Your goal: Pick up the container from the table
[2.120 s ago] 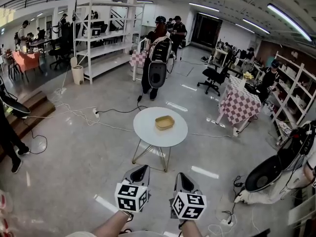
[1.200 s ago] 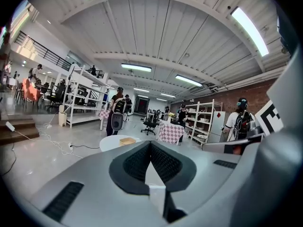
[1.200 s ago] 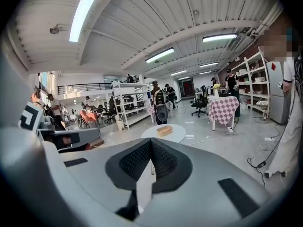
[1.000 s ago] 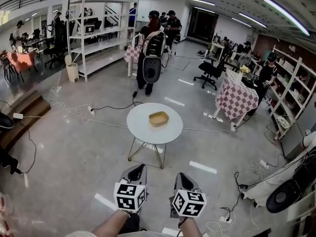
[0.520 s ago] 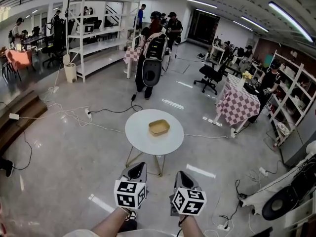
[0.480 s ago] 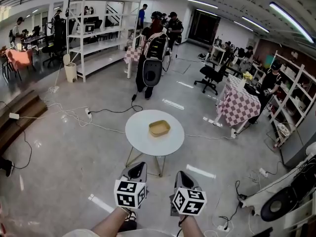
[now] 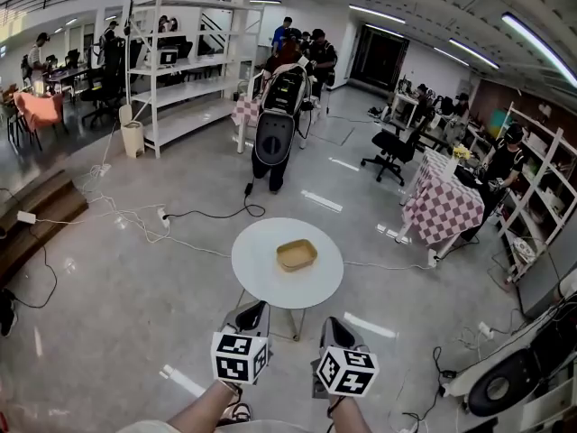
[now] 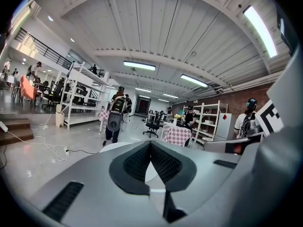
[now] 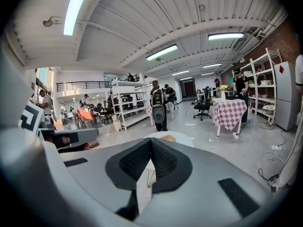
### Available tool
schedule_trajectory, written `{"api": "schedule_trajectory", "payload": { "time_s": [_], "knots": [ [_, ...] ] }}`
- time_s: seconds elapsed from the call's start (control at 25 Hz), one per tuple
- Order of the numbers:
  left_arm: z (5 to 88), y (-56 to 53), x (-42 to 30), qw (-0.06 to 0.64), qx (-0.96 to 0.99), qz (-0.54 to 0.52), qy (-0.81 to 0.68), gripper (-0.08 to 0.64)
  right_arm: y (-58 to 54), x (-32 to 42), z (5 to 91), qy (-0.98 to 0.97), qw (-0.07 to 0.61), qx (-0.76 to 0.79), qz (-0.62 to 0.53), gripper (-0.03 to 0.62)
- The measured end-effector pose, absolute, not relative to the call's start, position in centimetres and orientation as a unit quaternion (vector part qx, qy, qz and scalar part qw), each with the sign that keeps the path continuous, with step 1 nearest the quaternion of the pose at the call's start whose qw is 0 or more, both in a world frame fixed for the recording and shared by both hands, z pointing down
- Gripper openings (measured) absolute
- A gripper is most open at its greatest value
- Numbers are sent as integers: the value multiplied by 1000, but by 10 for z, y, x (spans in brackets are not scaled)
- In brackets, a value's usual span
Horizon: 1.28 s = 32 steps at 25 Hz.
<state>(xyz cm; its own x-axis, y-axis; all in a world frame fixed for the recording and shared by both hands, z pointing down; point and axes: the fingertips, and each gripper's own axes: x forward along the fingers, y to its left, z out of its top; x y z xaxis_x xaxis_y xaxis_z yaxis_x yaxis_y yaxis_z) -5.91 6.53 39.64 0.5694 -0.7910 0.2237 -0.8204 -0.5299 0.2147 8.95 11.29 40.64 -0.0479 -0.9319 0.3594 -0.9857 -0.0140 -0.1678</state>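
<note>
A shallow tan container (image 7: 297, 254) lies near the middle of a round white table (image 7: 261, 273) on thin metal legs. In the head view both grippers hang side by side below the table's near edge, short of it. My left gripper (image 7: 253, 315) is shut with its tips meeting and nothing between them. My right gripper (image 7: 336, 331) is shut and empty too. In the right gripper view the container (image 9: 167, 138) peeks over the jaws on the table (image 9: 182, 139). The left gripper view shows my left gripper (image 8: 150, 143) with a strip of white tabletop (image 8: 110, 146) beyond it.
A person with a large black backpack (image 7: 273, 135) stands beyond the table. White shelving (image 7: 185, 66) lines the back left. A checkered-cloth table (image 7: 446, 209) and an office chair (image 7: 390, 157) stand to the right. Cables (image 7: 149, 221) trail across the grey floor on the left.
The table and container have come closer and lower in the head view, now just beyond the gripper tips. Both grippers stay shut and level, side by side.
</note>
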Motion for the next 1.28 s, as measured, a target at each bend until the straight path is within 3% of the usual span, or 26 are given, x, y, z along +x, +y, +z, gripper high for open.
{"api": "schedule_trajectory", "payload": {
  "time_s": [0.72, 1.28],
  "knots": [
    [392, -8, -74, 148, 873, 56, -462, 17, 38, 79, 404, -698, 64, 687, 191, 25],
    [408, -11, -81, 169, 874, 60, -452, 17, 42, 78, 418, -687, 86, 693, 200, 25]
  ]
}}
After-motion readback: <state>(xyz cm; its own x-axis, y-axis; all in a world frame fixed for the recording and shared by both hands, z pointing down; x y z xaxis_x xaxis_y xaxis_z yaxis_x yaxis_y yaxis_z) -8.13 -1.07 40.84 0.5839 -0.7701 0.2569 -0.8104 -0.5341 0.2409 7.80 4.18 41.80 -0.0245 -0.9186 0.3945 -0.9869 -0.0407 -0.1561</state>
